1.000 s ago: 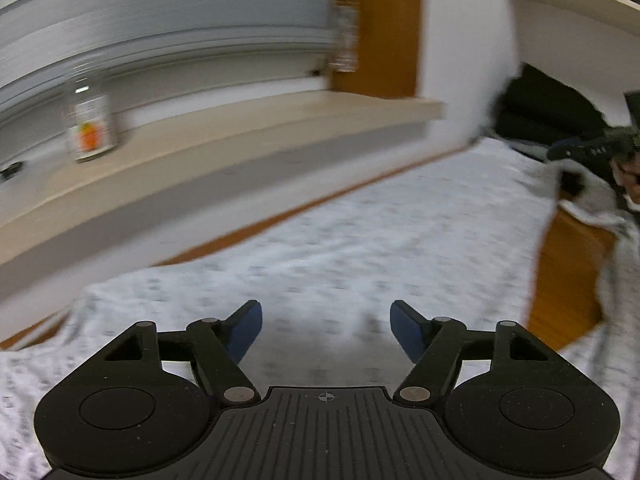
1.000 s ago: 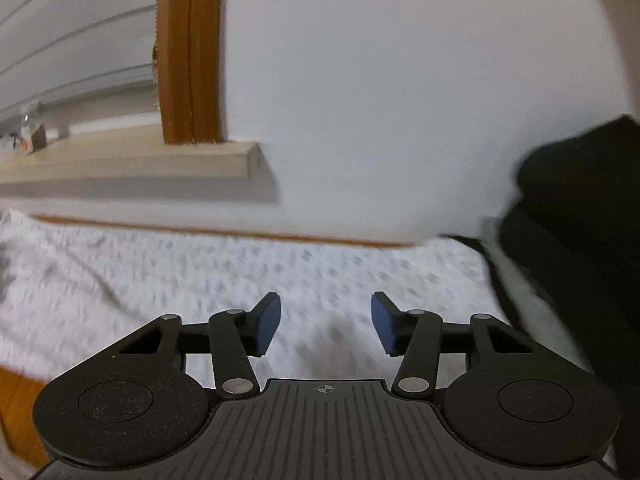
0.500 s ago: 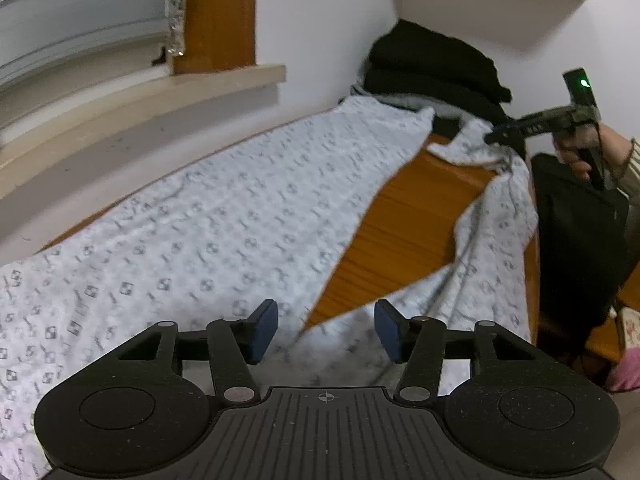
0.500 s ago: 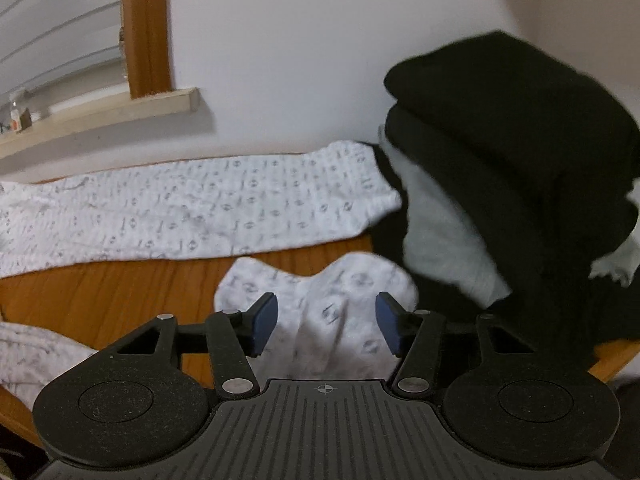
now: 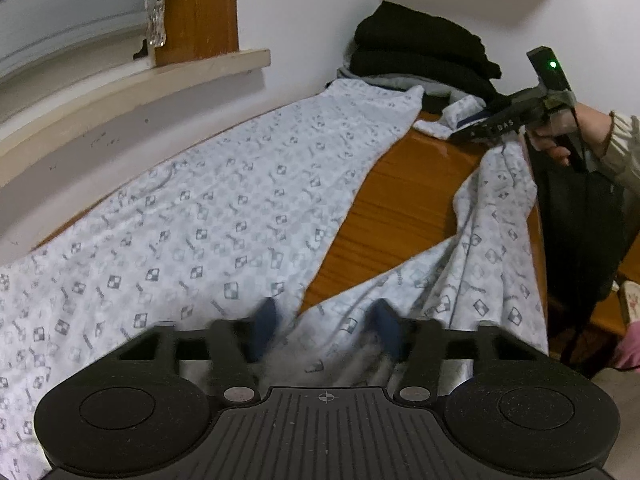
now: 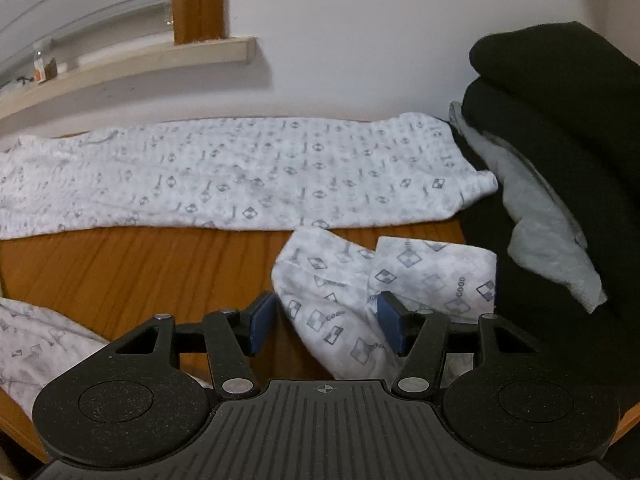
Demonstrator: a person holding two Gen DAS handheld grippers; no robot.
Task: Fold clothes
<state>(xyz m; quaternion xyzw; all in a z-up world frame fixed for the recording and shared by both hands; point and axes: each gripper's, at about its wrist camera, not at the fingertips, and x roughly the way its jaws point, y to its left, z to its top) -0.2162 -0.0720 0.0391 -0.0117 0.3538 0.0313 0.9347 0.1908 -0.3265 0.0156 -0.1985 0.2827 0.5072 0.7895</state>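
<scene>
Left gripper (image 5: 326,330) has just been closing its blue pads, and a bit of the white pyjama trousers with the small grey check print (image 5: 192,216) sits between them. The pads look blurry, and I cannot tell if they pinch the cloth yet. Right gripper (image 6: 326,326) is about half open over the end of one trouser leg, with cloth between its pads but not squeezed.

The trousers lie spread on the brown wooden bench (image 5: 404,200), one leg along the wall and one leg hanging off the near edge.

What could go wrong: the left pads might catch only a thin fold, and the cloth could slip out when lifted. The hanging leg could slide to the floor.

Left view shows the person's hand (image 5: 560,136) holding the other gripper, and the hanging leg. Right view shows the folded cuff up close and the pile of black and grey clothes (image 6: 552,152) just beside it.
</scene>
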